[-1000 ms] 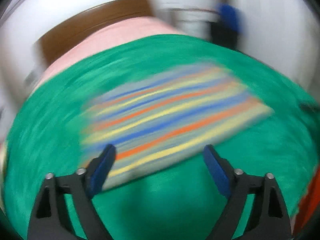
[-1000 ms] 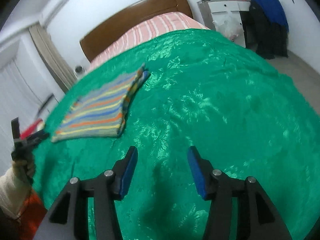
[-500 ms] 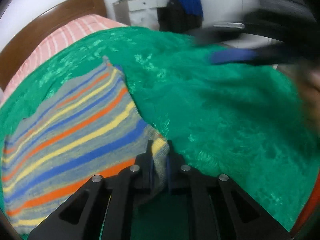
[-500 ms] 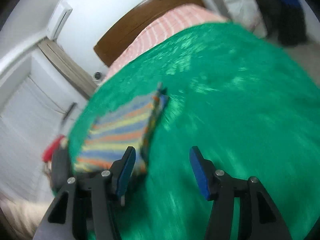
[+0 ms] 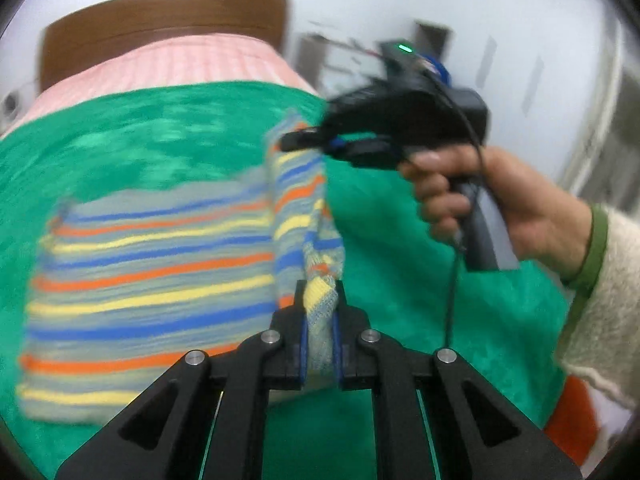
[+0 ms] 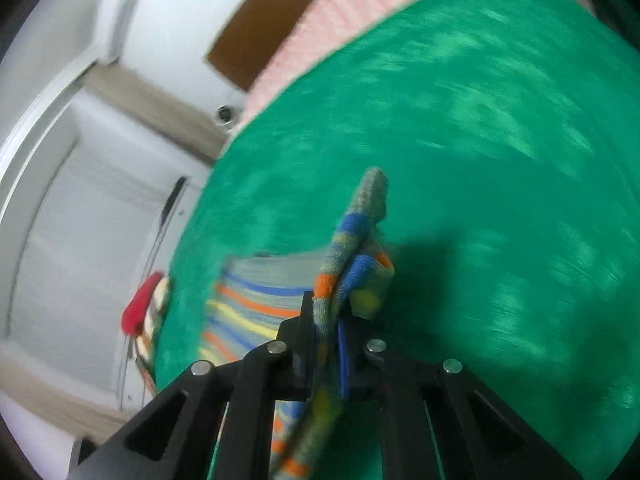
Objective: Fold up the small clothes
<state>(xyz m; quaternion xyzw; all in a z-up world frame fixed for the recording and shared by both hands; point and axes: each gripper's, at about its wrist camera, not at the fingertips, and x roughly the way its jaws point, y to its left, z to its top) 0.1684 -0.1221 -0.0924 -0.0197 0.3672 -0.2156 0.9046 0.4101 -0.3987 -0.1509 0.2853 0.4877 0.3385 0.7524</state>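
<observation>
A striped knit garment, grey with blue, orange and yellow bands, lies folded on the green bedspread. My left gripper is shut on its near right corner, and yellow-edged cloth bulges between the pads. In the left wrist view my right gripper, held by a hand, pinches the far right corner and lifts that edge off the bed. In the right wrist view the right gripper has its jaws closing on a bunched fold of the garment, which runs up between the fingers.
A pink striped sheet and a brown headboard lie beyond the bedspread. White furniture stands at the back right. A red item hangs off the bed's left edge. A cream sleeve fills the right side.
My left gripper shut on the garment's near corner. My right gripper swung across the bed to the far corner and closed on it, and the right edge now stands raised.
</observation>
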